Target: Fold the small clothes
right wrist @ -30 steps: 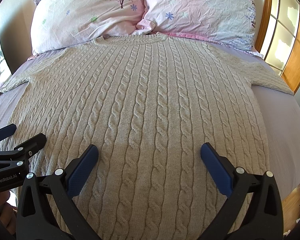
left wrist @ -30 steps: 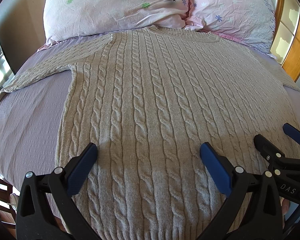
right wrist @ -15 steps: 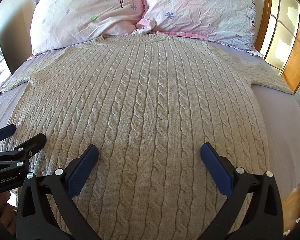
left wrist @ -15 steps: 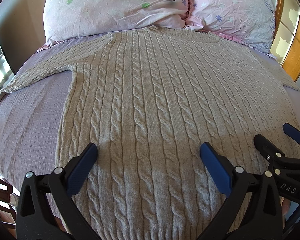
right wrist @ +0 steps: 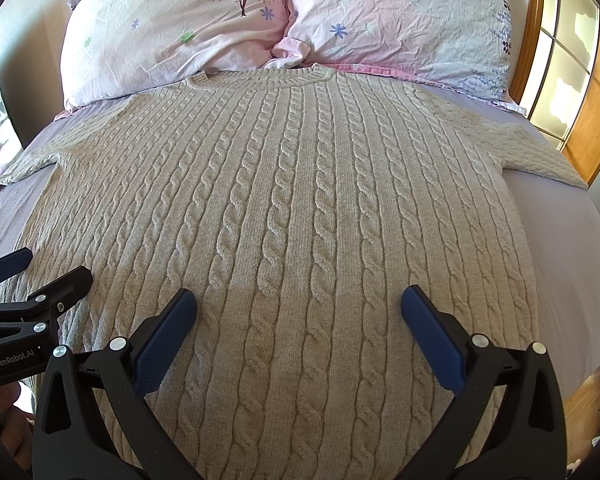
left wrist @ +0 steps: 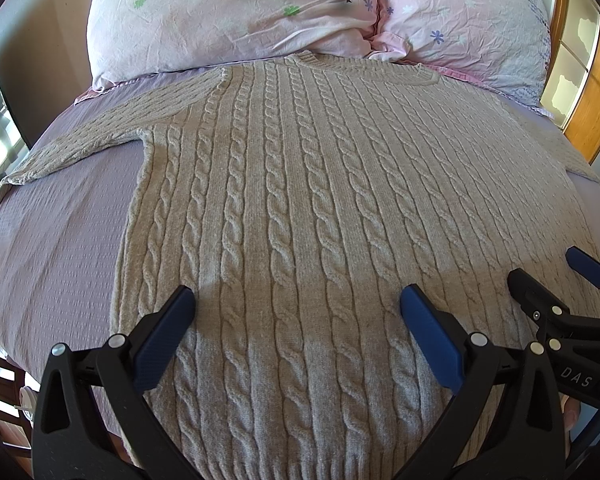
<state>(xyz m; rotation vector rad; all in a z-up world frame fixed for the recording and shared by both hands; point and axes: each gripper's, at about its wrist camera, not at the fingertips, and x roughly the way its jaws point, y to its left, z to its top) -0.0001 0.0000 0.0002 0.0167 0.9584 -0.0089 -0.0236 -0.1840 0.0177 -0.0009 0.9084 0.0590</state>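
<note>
A beige cable-knit sweater [left wrist: 320, 200] lies flat and face up on the bed, collar toward the pillows, both sleeves spread out to the sides; it also shows in the right wrist view [right wrist: 300, 208]. My left gripper [left wrist: 296, 312] is open and empty, hovering over the sweater's lower left part near the hem. My right gripper [right wrist: 298, 312] is open and empty over the lower right part. The right gripper shows at the right edge of the left wrist view [left wrist: 556, 280]. The left gripper shows at the left edge of the right wrist view [right wrist: 40, 272].
The bed has a lilac sheet [left wrist: 52, 240]. Two pink floral pillows [right wrist: 188, 28] [right wrist: 400, 20] lie at the head. A wooden-framed window or door [right wrist: 572, 80] stands to the right. The bed's near edge lies just below the hem.
</note>
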